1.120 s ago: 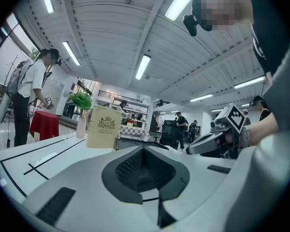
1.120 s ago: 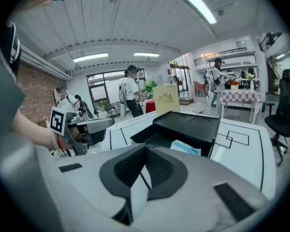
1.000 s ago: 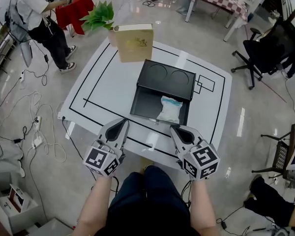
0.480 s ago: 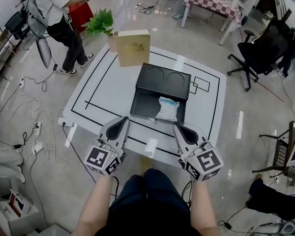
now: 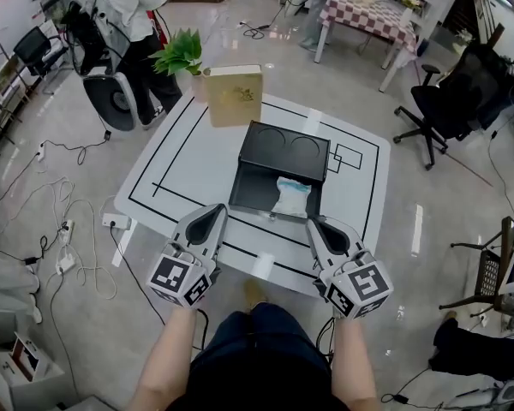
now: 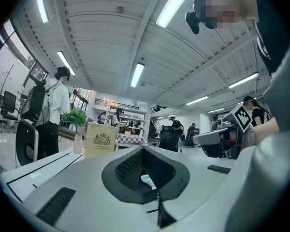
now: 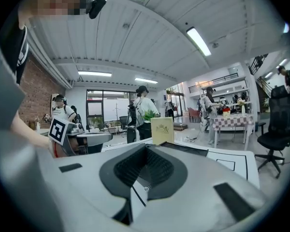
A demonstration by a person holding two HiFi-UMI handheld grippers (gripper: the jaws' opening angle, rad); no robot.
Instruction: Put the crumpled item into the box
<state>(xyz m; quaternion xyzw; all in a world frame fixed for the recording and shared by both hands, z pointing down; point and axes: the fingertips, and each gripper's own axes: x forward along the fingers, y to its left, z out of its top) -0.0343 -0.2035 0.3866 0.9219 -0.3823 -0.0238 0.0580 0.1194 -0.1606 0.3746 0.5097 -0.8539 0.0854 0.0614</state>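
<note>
A black box [image 5: 250,185] lies open in the middle of the white table [image 5: 184,157], its lid [image 5: 287,148] folded back on the far side. The crumpled white item [image 5: 289,199] rests inside the box at its right. My left gripper [image 5: 216,212] hovers over the table's near edge, left of the box, shut and empty. My right gripper [image 5: 314,224] hovers just short of the box's near right corner, also shut with nothing in it. In the left gripper view the left gripper [image 6: 144,149] points level across the table; the right gripper [image 7: 146,147] points the same way in its own view.
An upright gold-printed carton [image 5: 234,95] and a potted plant [image 5: 180,51] stand at the table's far edge. A person [image 5: 124,20] stands beyond the far left corner by a fan [image 5: 113,101]. An office chair [image 5: 445,101] is at the right, cables [image 5: 43,195] on the floor at the left.
Both grippers have lifted a little above the table's near edge, still shut. The person at the back left has walked to the right, nearer the plant.
</note>
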